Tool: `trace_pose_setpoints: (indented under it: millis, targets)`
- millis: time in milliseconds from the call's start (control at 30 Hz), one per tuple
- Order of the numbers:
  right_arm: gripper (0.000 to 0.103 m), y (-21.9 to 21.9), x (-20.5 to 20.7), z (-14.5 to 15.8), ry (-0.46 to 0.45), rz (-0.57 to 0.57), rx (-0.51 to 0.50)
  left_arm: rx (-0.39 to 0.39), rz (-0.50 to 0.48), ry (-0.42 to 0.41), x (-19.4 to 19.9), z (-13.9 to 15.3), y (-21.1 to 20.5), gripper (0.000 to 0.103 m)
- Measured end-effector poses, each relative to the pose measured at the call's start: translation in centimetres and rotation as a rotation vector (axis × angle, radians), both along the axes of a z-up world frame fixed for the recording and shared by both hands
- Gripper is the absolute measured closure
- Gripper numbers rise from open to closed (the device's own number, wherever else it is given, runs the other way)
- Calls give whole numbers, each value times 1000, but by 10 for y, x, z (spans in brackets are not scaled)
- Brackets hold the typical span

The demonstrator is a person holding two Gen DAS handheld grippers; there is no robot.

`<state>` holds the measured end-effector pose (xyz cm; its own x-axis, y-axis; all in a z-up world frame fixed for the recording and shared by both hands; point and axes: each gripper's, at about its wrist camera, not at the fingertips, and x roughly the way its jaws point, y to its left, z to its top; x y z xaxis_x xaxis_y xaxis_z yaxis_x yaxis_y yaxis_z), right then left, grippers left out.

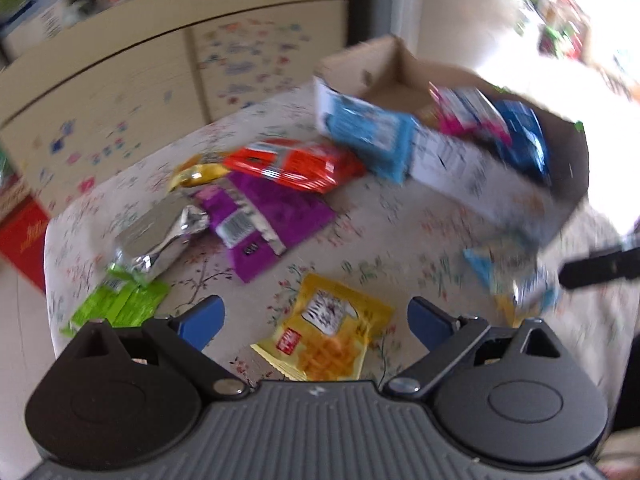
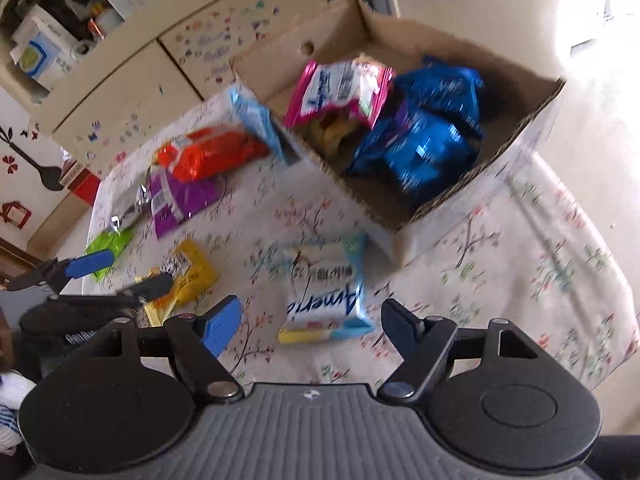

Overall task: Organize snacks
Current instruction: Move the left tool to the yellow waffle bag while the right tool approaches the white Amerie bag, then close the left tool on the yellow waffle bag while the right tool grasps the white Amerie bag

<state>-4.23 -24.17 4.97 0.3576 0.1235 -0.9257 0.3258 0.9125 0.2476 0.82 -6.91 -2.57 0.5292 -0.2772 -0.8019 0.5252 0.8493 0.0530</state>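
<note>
A cardboard box point(image 2: 520, 128) stands on the floral tablecloth; it also shows in the left wrist view point(image 1: 472, 172). Inside lie a pink-and-white packet point(image 2: 340, 90) and blue packets point(image 2: 424, 148). My left gripper point(image 1: 316, 322) is open and empty above a yellow snack packet point(image 1: 332, 330). My right gripper point(image 2: 310, 326) is open and empty above a light-blue-and-white packet point(image 2: 324, 288). An orange packet point(image 1: 296, 164), a purple packet point(image 1: 264, 220), a silver packet point(image 1: 160, 240) and a green packet point(image 1: 120, 304) lie on the left of the table.
A cream cabinet point(image 1: 120, 80) with stickers stands behind the table. A red box point(image 1: 22, 236) sits on the floor at the left. The left gripper shows at the left of the right wrist view point(image 2: 120, 276). The table edge point(image 2: 616, 320) runs down the right.
</note>
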Motion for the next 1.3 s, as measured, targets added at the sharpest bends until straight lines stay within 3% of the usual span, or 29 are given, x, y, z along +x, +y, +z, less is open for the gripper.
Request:
trace_pose_setpoints:
  millis: [167, 467, 1133, 1300]
  targets:
    - [21, 8, 2, -8, 27, -1, -3, 39, -86, -17, -5, -13, -7, 5]
    - [21, 20, 13, -27, 72, -15, -53, 35, -128, 5, 4, -32, -9, 5]
    - [21, 40, 32, -53, 112, -11, -175, -40, -61, 24, 13, -45, 2, 7]
    - [33, 45, 32, -56, 105, 0, -221, -41, -62, 22, 10, -42, 0, 17]
